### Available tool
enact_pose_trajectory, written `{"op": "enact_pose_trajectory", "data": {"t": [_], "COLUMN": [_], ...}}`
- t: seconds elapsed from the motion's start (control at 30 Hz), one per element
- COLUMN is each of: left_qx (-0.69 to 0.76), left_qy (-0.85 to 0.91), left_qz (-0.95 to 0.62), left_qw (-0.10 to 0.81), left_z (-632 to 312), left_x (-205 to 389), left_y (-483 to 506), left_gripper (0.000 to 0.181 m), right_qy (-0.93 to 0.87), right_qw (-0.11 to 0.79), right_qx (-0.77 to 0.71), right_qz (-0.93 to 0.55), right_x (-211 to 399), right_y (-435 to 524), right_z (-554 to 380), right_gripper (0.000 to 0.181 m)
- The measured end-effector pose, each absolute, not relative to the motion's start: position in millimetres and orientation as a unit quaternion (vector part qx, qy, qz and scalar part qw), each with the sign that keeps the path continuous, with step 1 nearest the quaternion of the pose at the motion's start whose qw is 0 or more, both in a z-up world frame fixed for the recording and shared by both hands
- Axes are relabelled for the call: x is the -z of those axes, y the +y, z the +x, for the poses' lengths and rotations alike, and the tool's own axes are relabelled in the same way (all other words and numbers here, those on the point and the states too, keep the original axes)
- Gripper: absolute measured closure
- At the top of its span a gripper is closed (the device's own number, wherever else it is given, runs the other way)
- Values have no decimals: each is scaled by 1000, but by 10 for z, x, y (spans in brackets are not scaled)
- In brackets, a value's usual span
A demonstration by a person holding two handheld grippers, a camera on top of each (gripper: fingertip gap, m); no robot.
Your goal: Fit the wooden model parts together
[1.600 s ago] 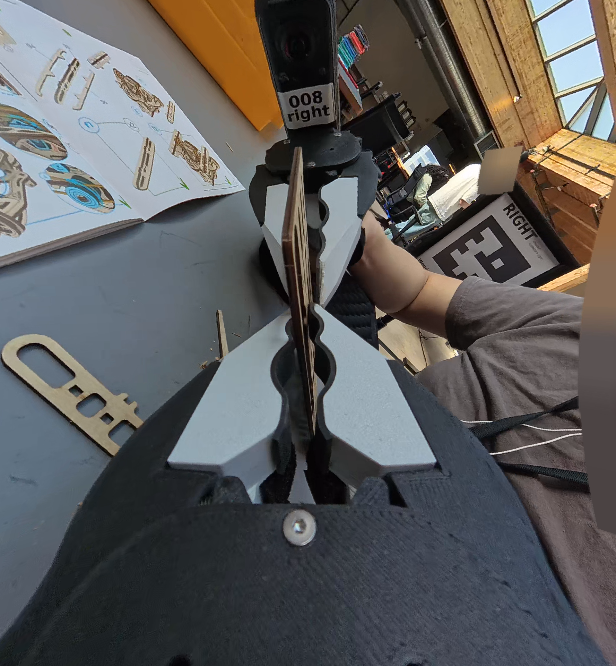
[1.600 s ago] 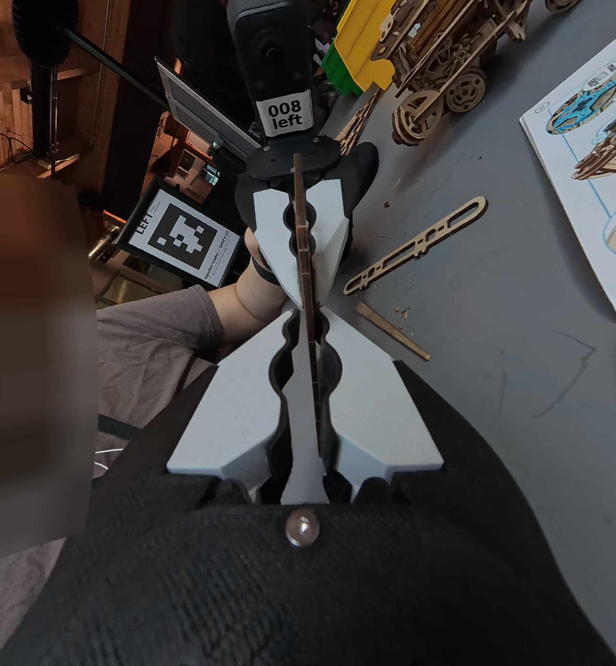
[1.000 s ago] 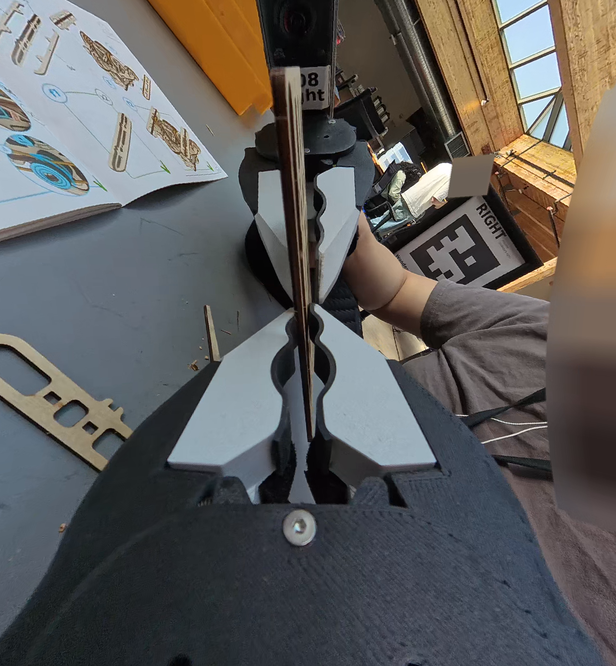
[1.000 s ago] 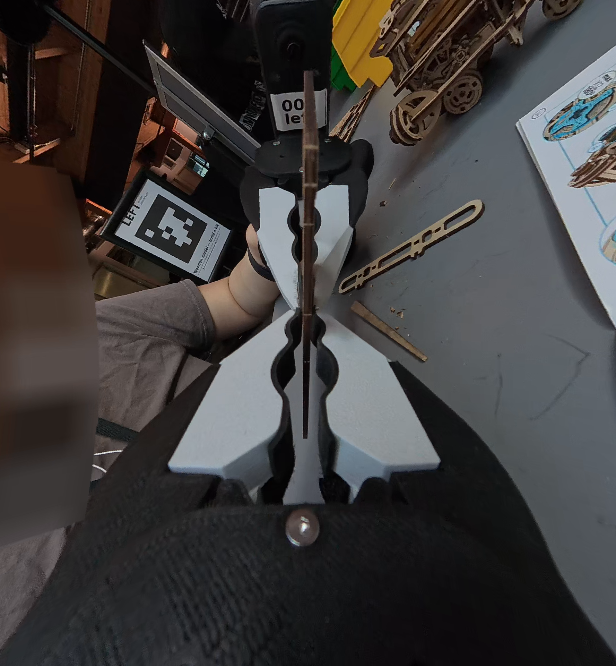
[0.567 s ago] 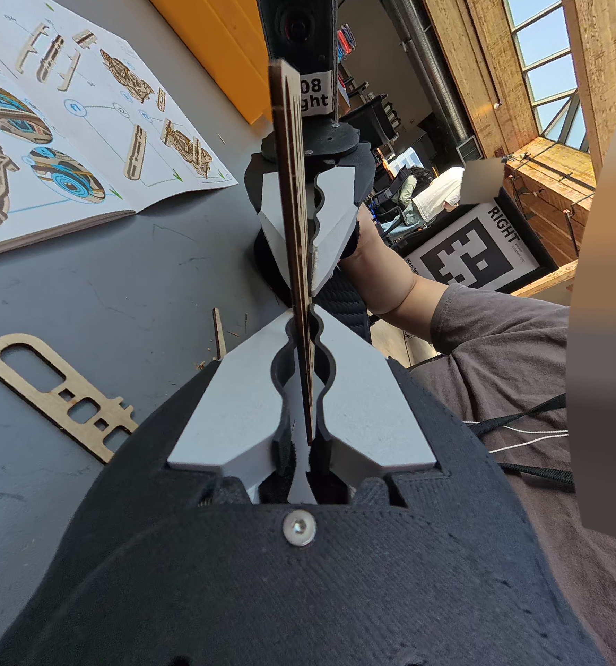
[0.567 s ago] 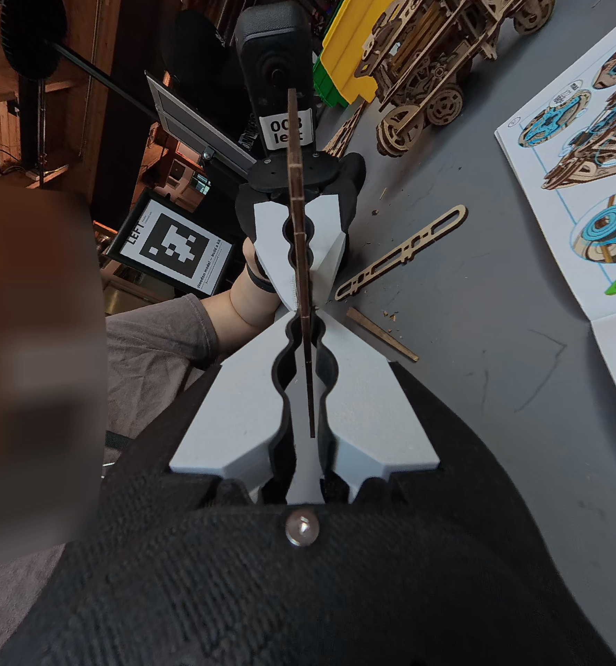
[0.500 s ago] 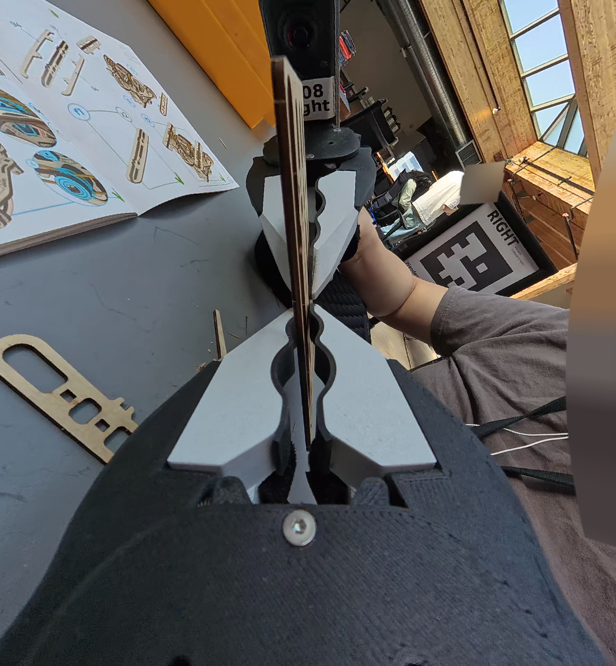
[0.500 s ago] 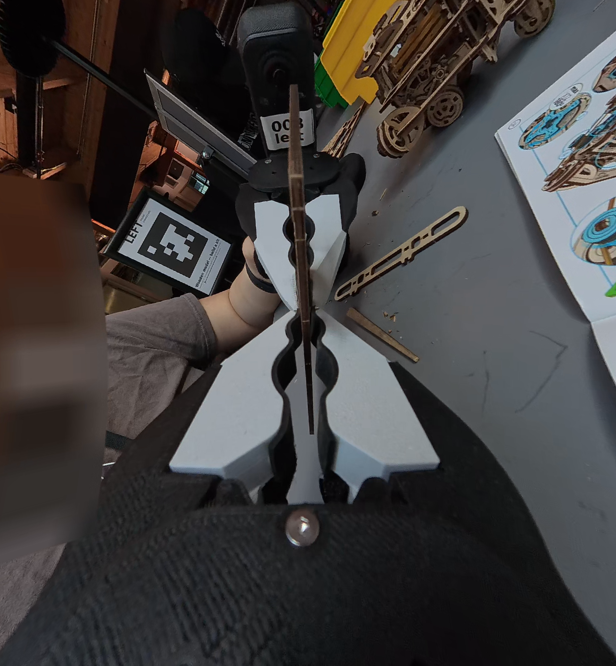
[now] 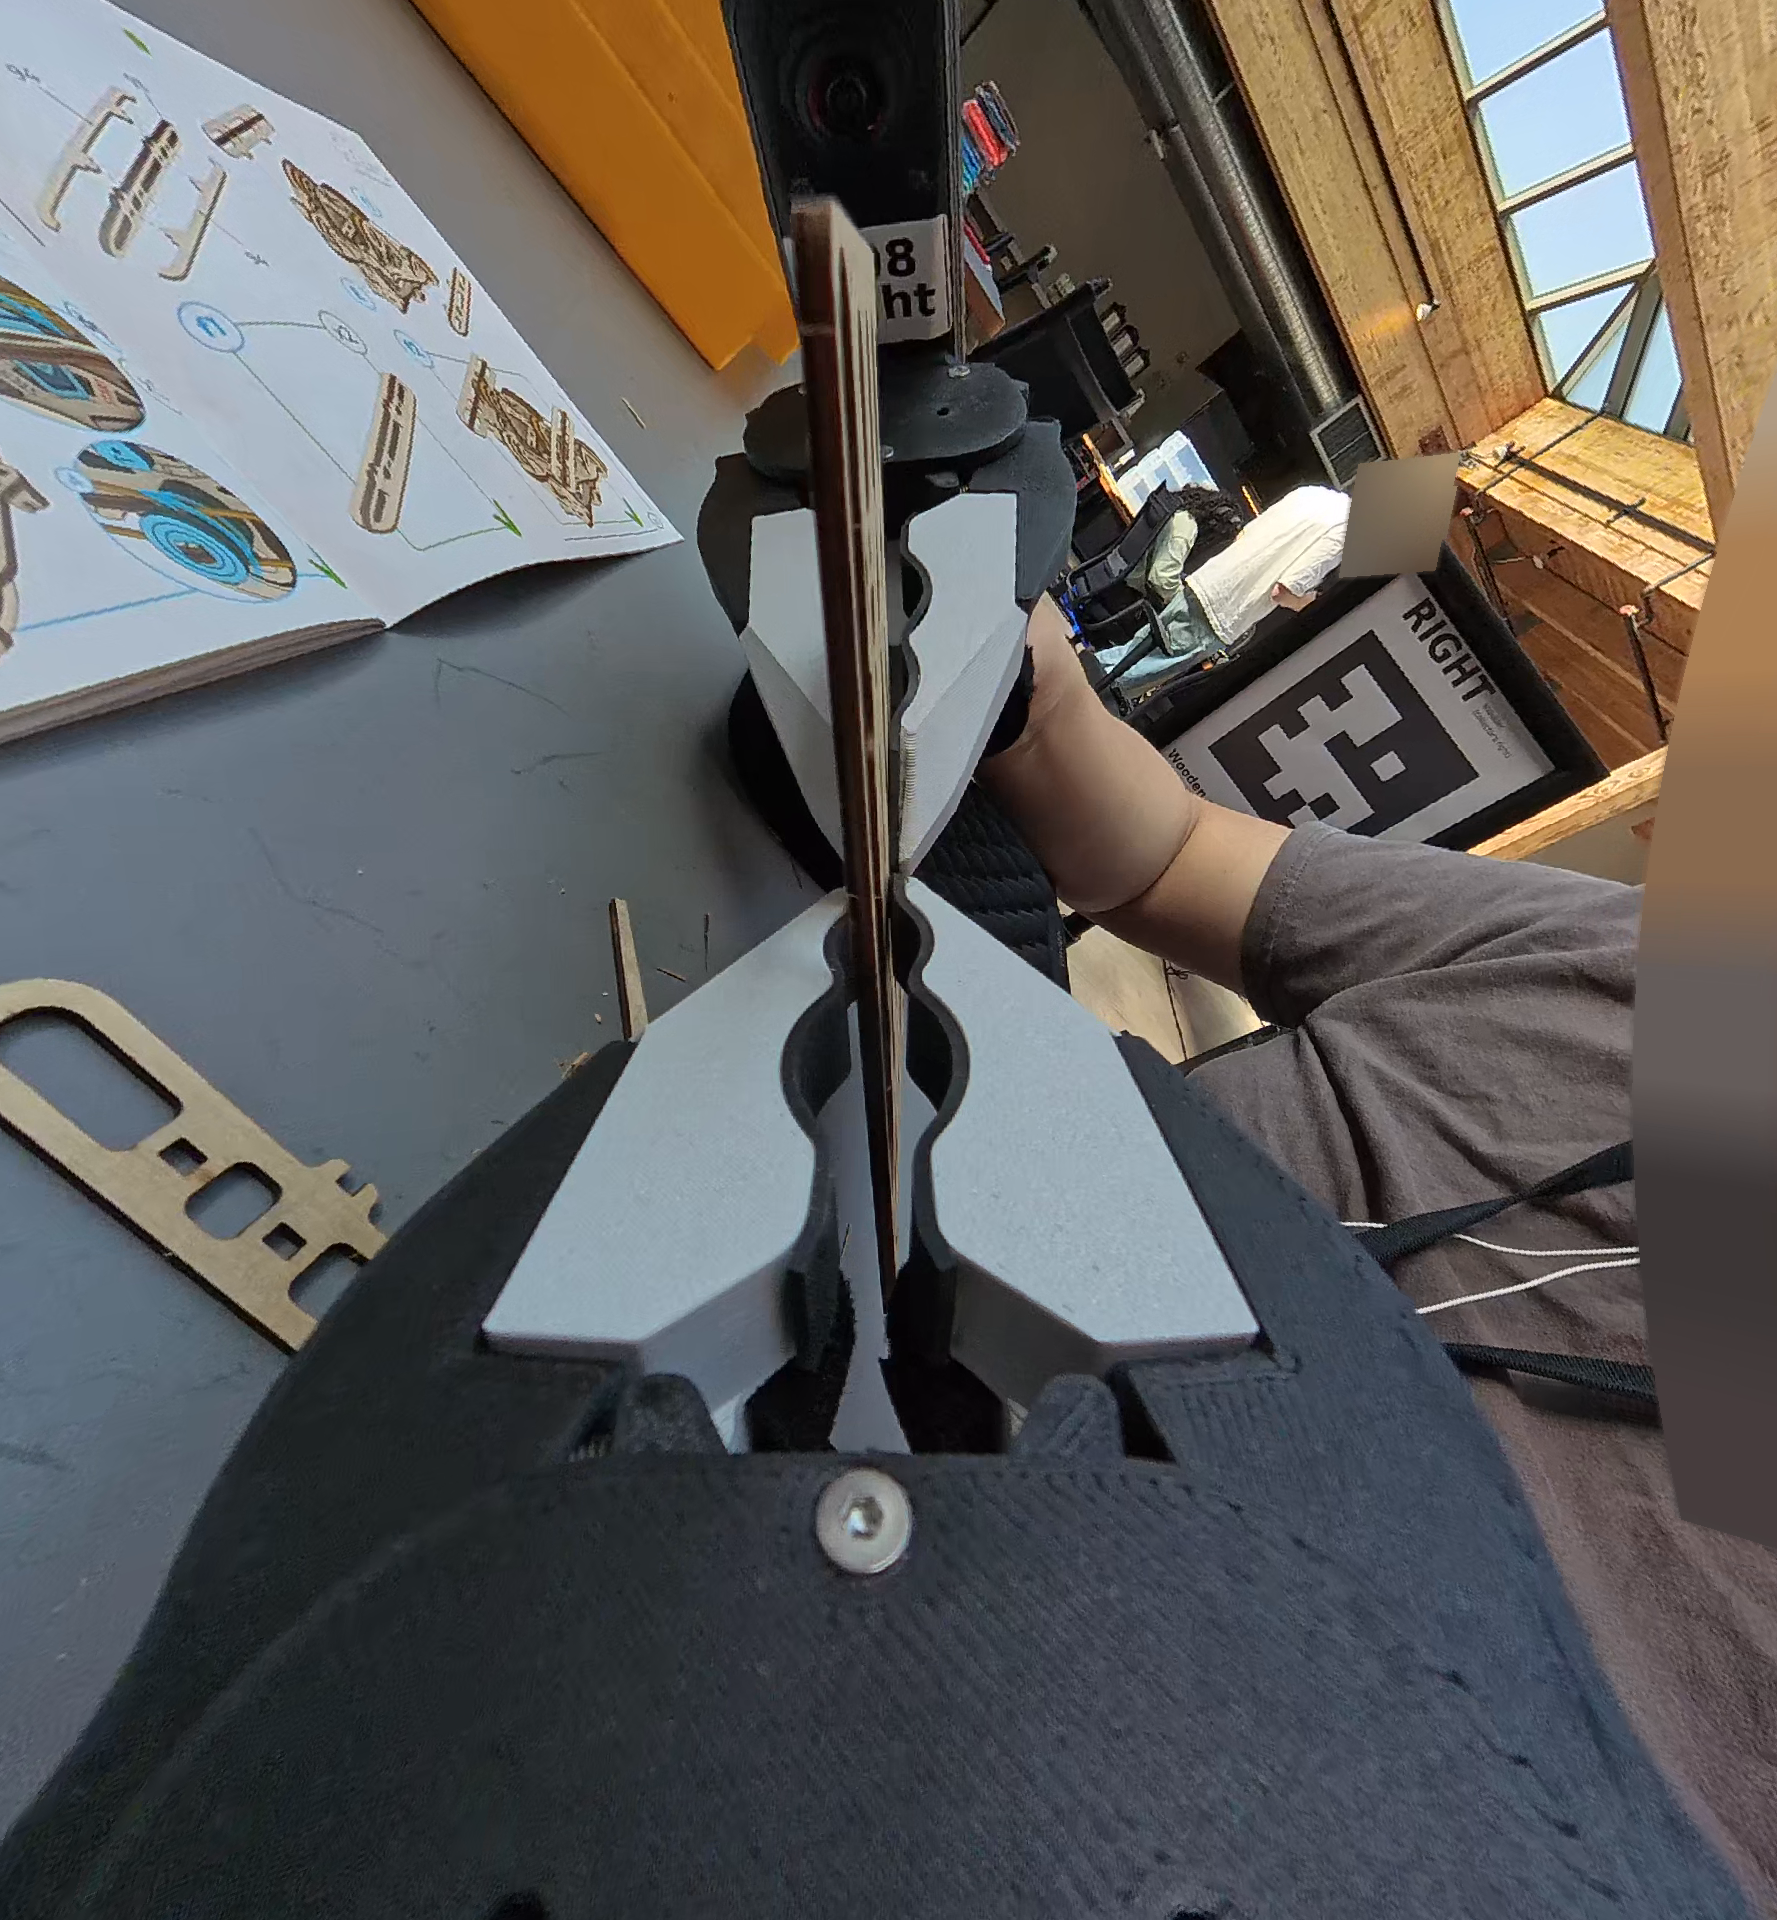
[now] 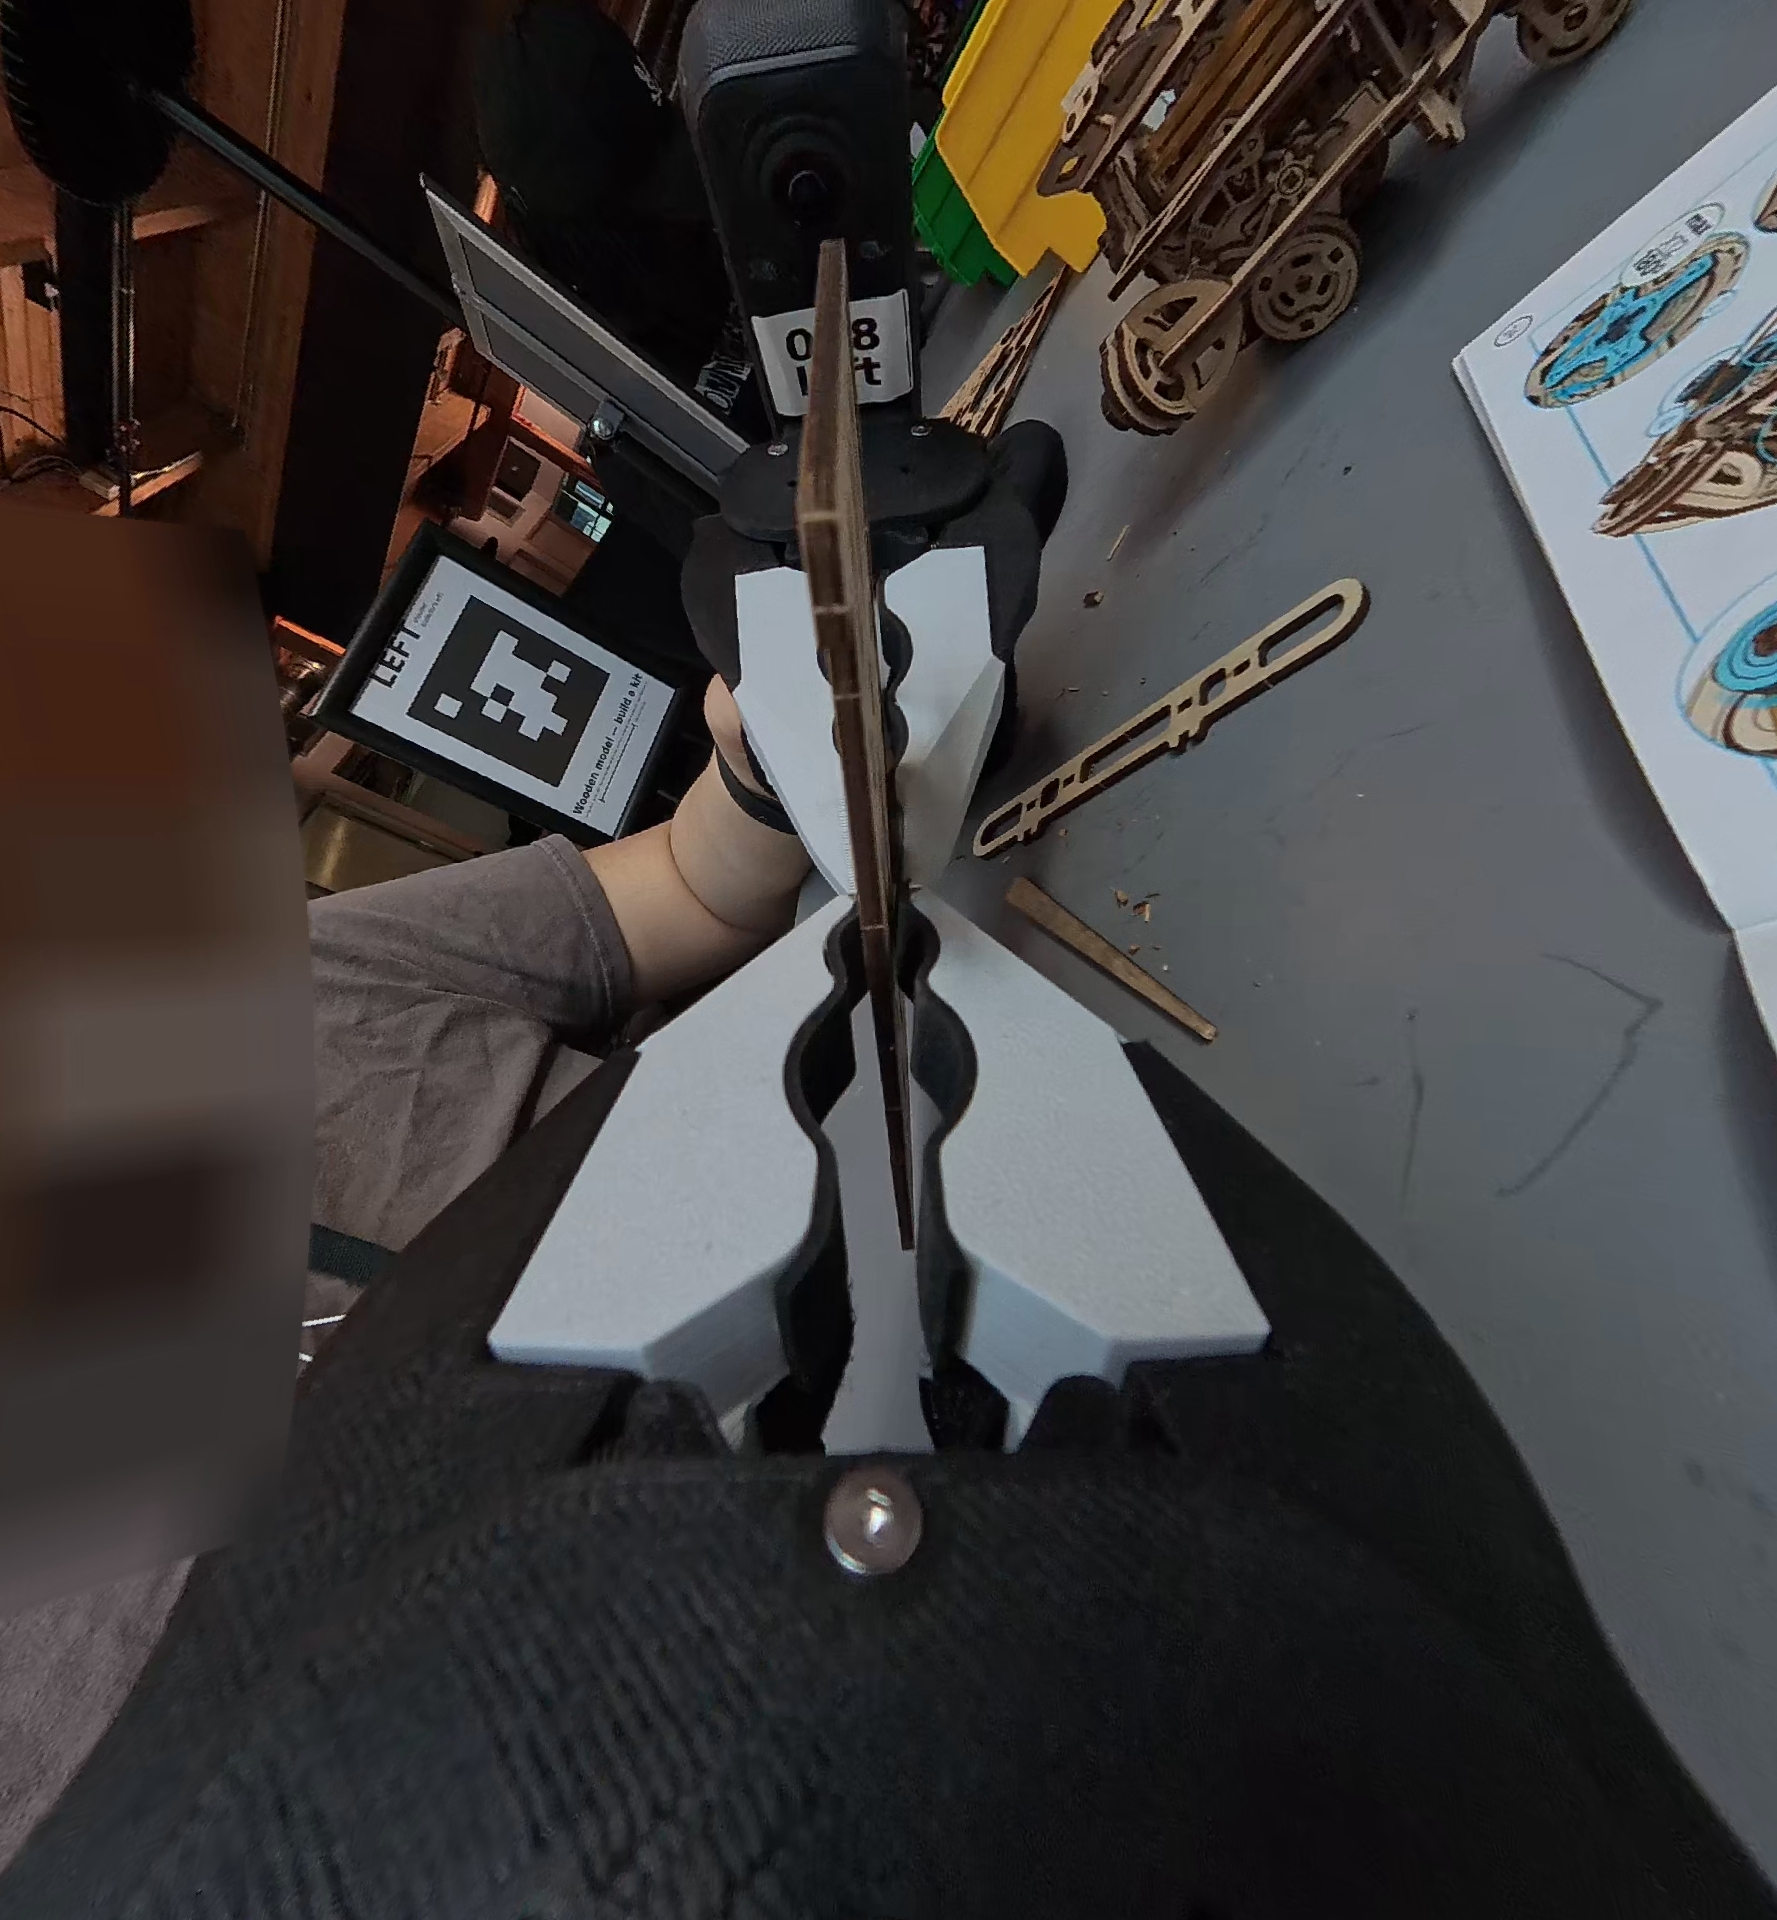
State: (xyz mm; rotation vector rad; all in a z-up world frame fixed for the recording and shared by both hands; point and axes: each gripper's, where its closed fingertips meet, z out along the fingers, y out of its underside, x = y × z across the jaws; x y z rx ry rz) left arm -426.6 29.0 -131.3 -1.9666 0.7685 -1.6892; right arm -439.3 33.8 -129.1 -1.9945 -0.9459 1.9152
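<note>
A thin wooden plate (image 9: 858, 644) is seen edge-on, upright and held above the grey table (image 9: 292, 883). Its edge looks layered; I cannot tell whether it is one part or two pressed together. My left gripper (image 9: 876, 899) is shut on its near end. The right gripper (image 9: 889, 821) faces it tip to tip and is shut on the same plate. In the right wrist view the plate (image 10: 848, 665) runs between my right gripper (image 10: 879, 920) and the opposing left gripper (image 10: 876, 883). The plate's flat faces are hidden.
A slotted wooden strip (image 9: 136, 1132) (image 10: 1175, 717) and a thin wooden sliver (image 9: 626, 966) (image 10: 1102, 956) lie on the table. An open instruction booklet (image 9: 188, 416) (image 10: 1694, 520) lies beyond. A built wooden vehicle (image 10: 1227, 208) and a yellow bin (image 10: 1009, 135) stand at the far edge. A person's forearm (image 9: 1102, 810) is close by. My two grippers' fingertips are within a few centimetres of each other. From either gripper's tips it is about 20 centimeters to the built wooden vehicle (image 10: 1227, 208).
Since 1.6 s ago the plate's far end has come up to cover the other gripper's label. Both grippers stay shut on it. In the last half second almost nothing moved.
</note>
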Motion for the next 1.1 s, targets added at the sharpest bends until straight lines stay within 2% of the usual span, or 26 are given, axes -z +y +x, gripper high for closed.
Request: {"op": "enact_pose_trajectory", "data": {"t": [1.1], "left_qx": [606], "left_qy": [247], "left_qz": [-734], "left_qw": [183], "left_z": [-4284], "left_x": [1419], "left_y": [246], "left_gripper": [181], "right_qy": [-351], "right_qw": [120], "right_qx": [-605], "right_qz": [-705], "right_x": [1433], "right_y": [303], "right_z": [-4383], "right_gripper": [181]}}
